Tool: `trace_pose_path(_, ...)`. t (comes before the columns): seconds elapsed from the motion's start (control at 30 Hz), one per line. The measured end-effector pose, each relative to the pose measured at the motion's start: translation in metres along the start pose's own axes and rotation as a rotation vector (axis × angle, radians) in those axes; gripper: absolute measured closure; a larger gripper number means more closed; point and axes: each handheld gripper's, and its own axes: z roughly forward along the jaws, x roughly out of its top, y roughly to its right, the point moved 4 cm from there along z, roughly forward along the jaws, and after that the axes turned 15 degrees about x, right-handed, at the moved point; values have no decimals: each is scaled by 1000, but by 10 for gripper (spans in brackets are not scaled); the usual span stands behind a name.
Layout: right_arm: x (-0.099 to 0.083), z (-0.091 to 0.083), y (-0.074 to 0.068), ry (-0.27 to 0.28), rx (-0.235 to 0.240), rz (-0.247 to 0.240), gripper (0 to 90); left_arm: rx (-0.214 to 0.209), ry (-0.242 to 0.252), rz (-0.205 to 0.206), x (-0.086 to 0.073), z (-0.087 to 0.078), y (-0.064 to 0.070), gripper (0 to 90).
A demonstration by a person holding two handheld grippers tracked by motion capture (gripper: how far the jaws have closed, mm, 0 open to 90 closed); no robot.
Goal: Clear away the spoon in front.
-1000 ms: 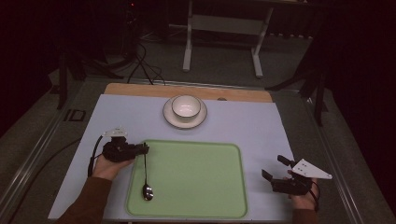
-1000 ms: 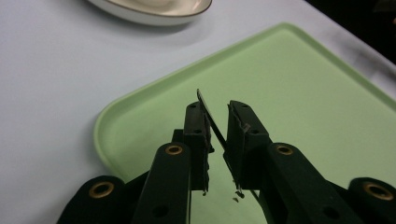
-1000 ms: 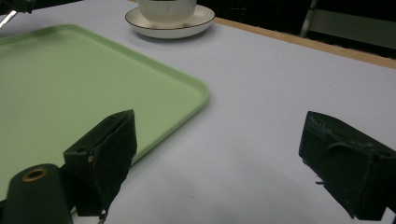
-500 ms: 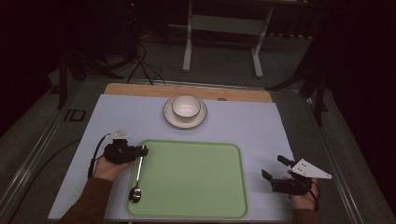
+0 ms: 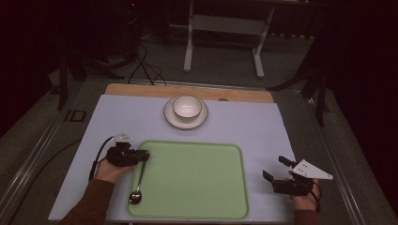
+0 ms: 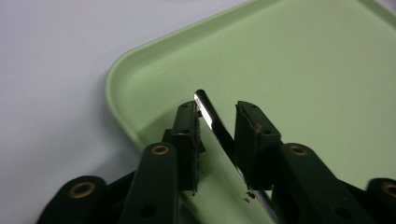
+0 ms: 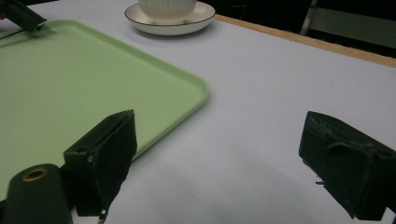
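My left gripper (image 5: 144, 156) has its jaws slightly parted around the handle tip of the spoon (image 5: 138, 183), which lies along the green tray's (image 5: 197, 180) left edge, bowl end toward me, while my right gripper (image 5: 273, 169) rests wide open and empty on the bench (image 5: 263, 126).

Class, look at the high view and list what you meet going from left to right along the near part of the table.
Left gripper → spoon → green tray → right gripper
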Motion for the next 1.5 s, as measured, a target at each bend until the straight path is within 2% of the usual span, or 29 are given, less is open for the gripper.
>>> trace_pose_path(0.07, 0, 0, 0, -1, 0, -1, 111, 25, -7, 6, 0, 1, -1, 616)
trace_pose_path(0.27, 0, 0, 0, -1, 1, -2, 111, 41, 5, 4, 1, 1, 0, 548)
trace_pose_path(0.43, 0, 1, 0, -2, 2, -2, 111, 94, 34, 9, 3, -3, -1, 502)
trace_pose_path(0.47, 0, 1, 0, -2, 2, -2, 111, 94, 34, 9, 3, -3, -1, 494)
trace_pose_path(0.5, 0, 1, 0, -3, 2, -3, 111, 120, 41, 11, 3, -5, -2, 485)
trace_pose_path(0.63, 0, 1, 0, -6, 2, -3, 111, 169, 58, 24, 4, -9, -5, 487)
trace_pose_path(0.67, 0, 1, 0, -6, 2, -3, 111, 169, 58, 24, 4, -9, -5, 492)
trace_pose_path(0.8, 0, 1, 0, -15, -1, -9, 111, 219, 89, 21, 5, -18, -7, 511)
trace_pose_path(0.9, -1, 2, -1, -18, -2, -10, 111, 232, 95, 23, 5, -20, -8, 513)
trace_pose_path(0.93, 0, 3, -1, -20, 0, -14, 111, 268, 123, 17, 5, -27, -10, 512)
trace_pose_path(1.0, 0, 2, -1, -18, -1, -11, 111, 289, 147, 11, 5, -32, -12, 510)
trace_pose_path(1.23, 0, 1, 0, -11, -2, -10, 111, 333, 211, -9, 4, -47, -16, 476)
trace_pose_path(1.5, 0, -1, 1, -1, -7, -8, 111, 410, 276, -68, -1, -71, -25, 405)
